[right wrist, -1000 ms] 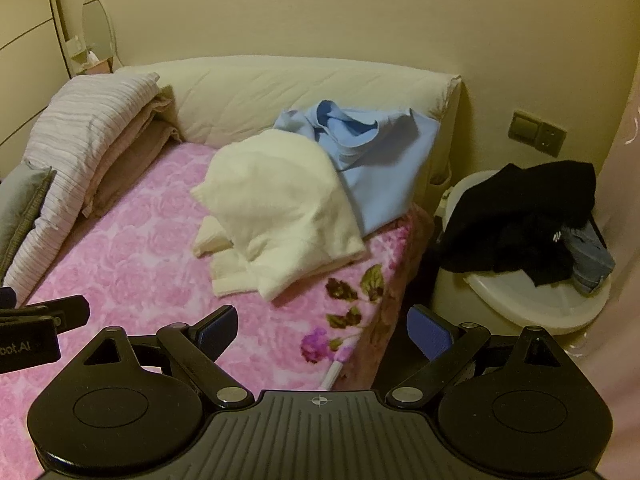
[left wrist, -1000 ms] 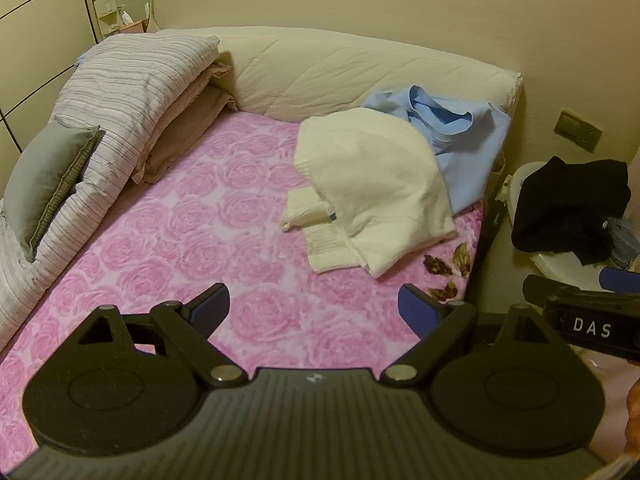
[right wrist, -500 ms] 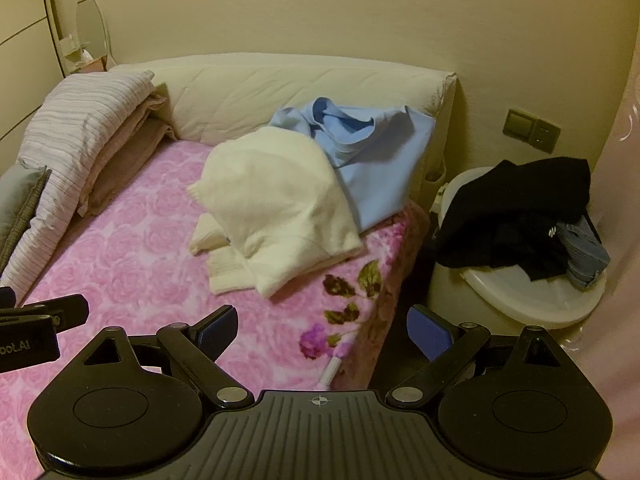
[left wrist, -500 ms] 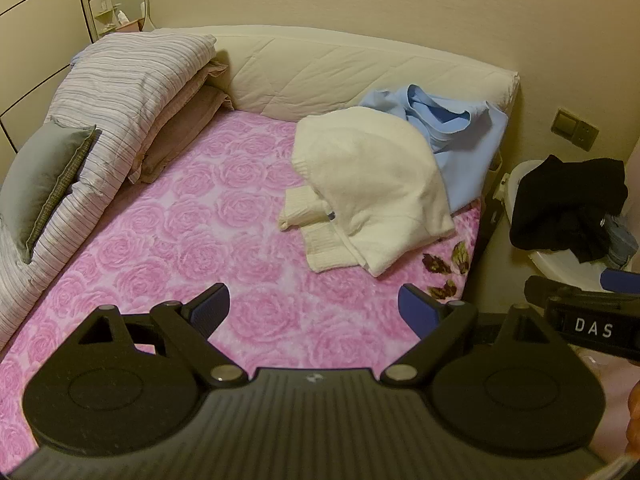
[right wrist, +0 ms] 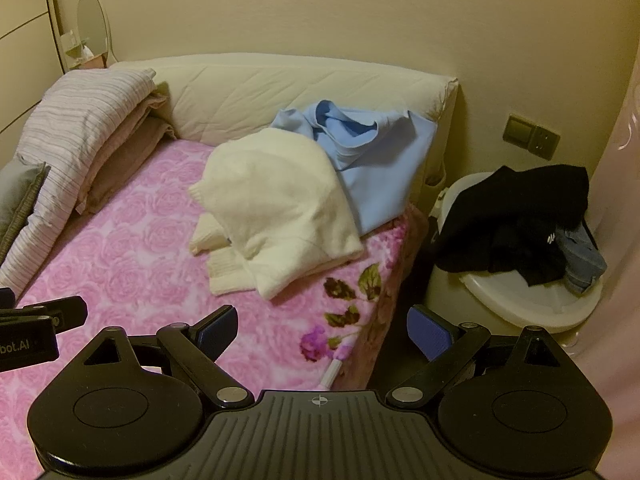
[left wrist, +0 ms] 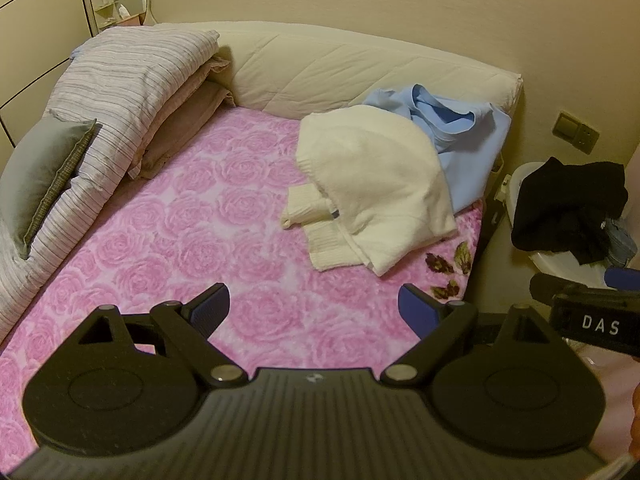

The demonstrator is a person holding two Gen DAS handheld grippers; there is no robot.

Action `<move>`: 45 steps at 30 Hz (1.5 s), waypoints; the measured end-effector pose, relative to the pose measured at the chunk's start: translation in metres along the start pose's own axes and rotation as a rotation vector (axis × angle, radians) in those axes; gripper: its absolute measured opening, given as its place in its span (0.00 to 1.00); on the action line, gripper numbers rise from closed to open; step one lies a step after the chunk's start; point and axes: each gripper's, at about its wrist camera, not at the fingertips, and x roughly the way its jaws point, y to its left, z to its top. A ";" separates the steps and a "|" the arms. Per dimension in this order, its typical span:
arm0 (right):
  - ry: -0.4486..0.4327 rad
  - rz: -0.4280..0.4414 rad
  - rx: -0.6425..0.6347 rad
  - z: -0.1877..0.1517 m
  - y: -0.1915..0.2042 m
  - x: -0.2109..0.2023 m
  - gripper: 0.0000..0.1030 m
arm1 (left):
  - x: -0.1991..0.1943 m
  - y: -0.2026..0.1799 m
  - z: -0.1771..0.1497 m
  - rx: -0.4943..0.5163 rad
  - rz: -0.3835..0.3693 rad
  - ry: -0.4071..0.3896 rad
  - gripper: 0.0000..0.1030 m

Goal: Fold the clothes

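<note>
A cream knit sweater (left wrist: 372,184) (right wrist: 280,208) lies crumpled on the pink rose-print bed (left wrist: 192,232) (right wrist: 132,248), partly over a light blue garment (left wrist: 464,140) (right wrist: 376,160) that leans on the headboard cushion. Black clothes (left wrist: 568,204) (right wrist: 516,216) and a bit of denim sit heaped in a white tub to the right of the bed. My left gripper (left wrist: 314,310) hovers open over the blanket, short of the sweater. My right gripper (right wrist: 322,328) is open above the bed's right edge, nothing between its fingers.
Folded striped bedding (left wrist: 132,80) and a grey pillow (left wrist: 44,168) line the bed's left side. A cream headboard cushion (left wrist: 360,68) runs along the back. The white tub (right wrist: 520,300) stands beside the bed, under a wall switch (right wrist: 532,138). A mirror (right wrist: 92,28) stands far left.
Both grippers have drawn back and risen slightly, so the bed and clothes look a little farther off. No garment has moved; both stay open.
</note>
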 end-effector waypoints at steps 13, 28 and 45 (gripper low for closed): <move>0.000 -0.019 -0.009 0.003 0.011 0.002 0.92 | 0.007 0.016 0.000 -0.009 -0.015 0.012 0.87; 0.014 -0.023 -0.014 0.016 0.015 0.023 0.92 | 0.028 0.037 0.004 -0.066 -0.055 0.063 0.87; 0.080 0.047 -0.018 0.047 -0.004 0.088 0.92 | 0.083 0.040 0.020 -0.132 -0.054 0.142 0.86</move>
